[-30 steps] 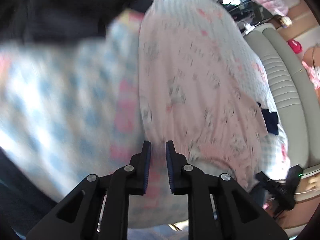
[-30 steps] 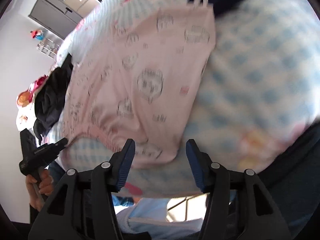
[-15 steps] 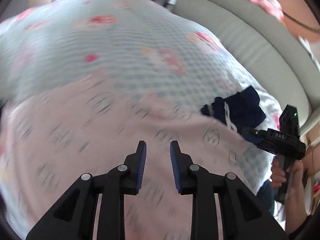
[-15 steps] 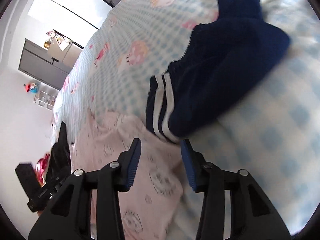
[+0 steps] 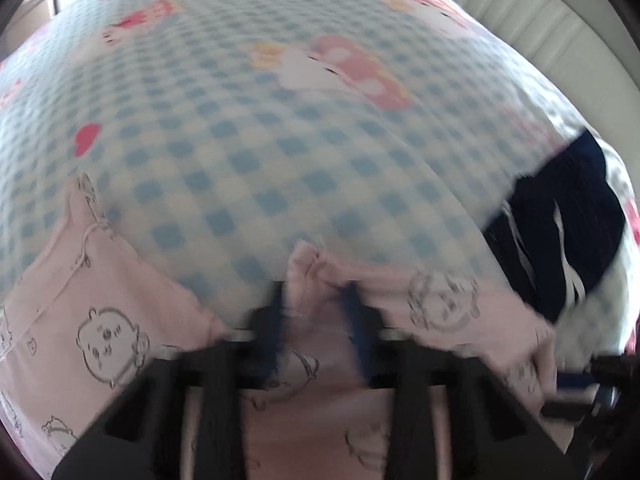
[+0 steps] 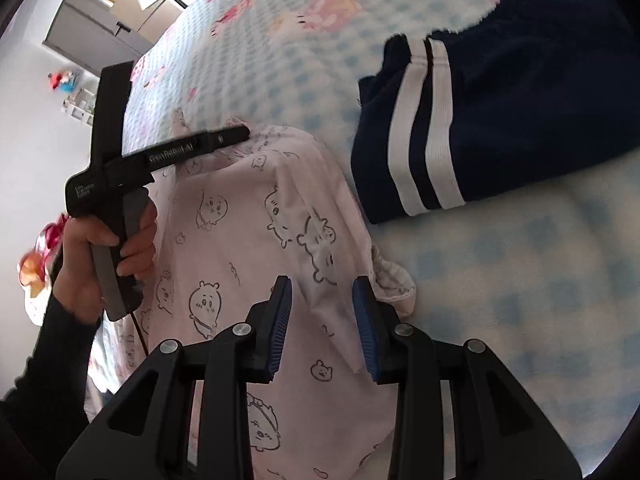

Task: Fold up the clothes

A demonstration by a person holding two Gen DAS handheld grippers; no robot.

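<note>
A pink garment [image 6: 240, 264] printed with small cartoon animals lies on a blue-checked bed cover [image 6: 520, 300]. It also fills the lower left wrist view [image 5: 92, 320]. My right gripper [image 6: 322, 312] is open, its jaws on either side of a raised fold near the garment's right edge. My left gripper [image 5: 316, 320] is blurred; its jaws stand apart around a bunched pink edge [image 5: 306, 264]. In the right wrist view the left gripper [image 6: 236, 136] reaches to the garment's far edge, held by a hand [image 6: 100, 248].
Folded navy shorts with white stripes [image 6: 500, 120] lie on the cover just right of the pink garment, also in the left wrist view [image 5: 560, 232]. A cream padded headboard [image 5: 540, 20] borders the bed. A grey cabinet [image 6: 104, 36] stands far left.
Both grippers have moved forward and down over the pink garment. The left gripper now reaches the garment's far edge; the right gripper straddles a fold at its right edge. The jaws have widened.
</note>
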